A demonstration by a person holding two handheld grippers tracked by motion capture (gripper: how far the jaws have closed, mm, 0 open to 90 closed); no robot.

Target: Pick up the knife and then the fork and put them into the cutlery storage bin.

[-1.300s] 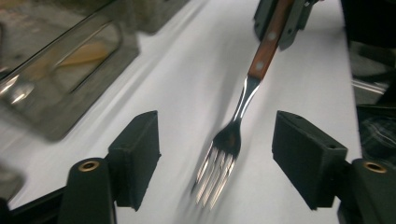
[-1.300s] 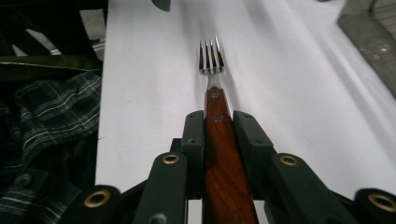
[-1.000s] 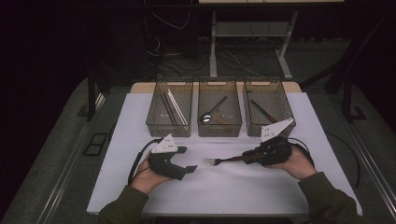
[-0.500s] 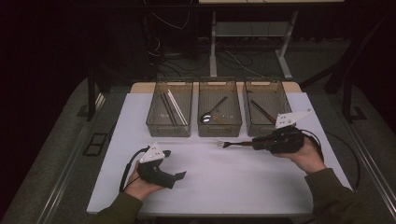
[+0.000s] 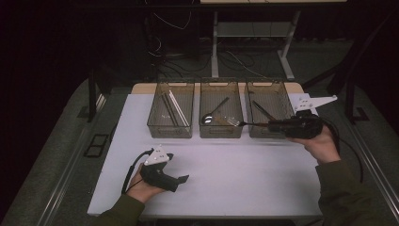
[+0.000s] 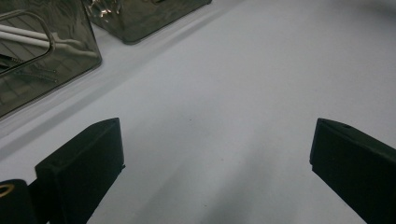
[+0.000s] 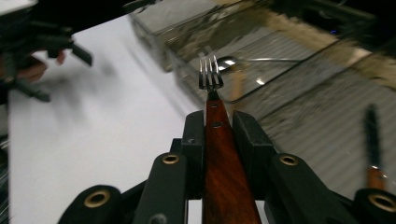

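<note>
Fork (image 7: 211, 79) clamped by its wooden handle in right gripper (image 5: 275, 125), tines over middle bin (image 5: 221, 133) | left gripper (image 6: 212, 161) gapes, empty, jaws just widened | risk: tines clip bin rim, twisting fork askew.

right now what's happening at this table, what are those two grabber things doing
A person is sorting cutlery into three clear bins. The right gripper is clamped on a wooden-handled fork and holds it in the air, tines over the middle bin, where a spoon already lies. The left gripper rests low over the white table, jaws wide apart after opening just now, with nothing between them.
</note>
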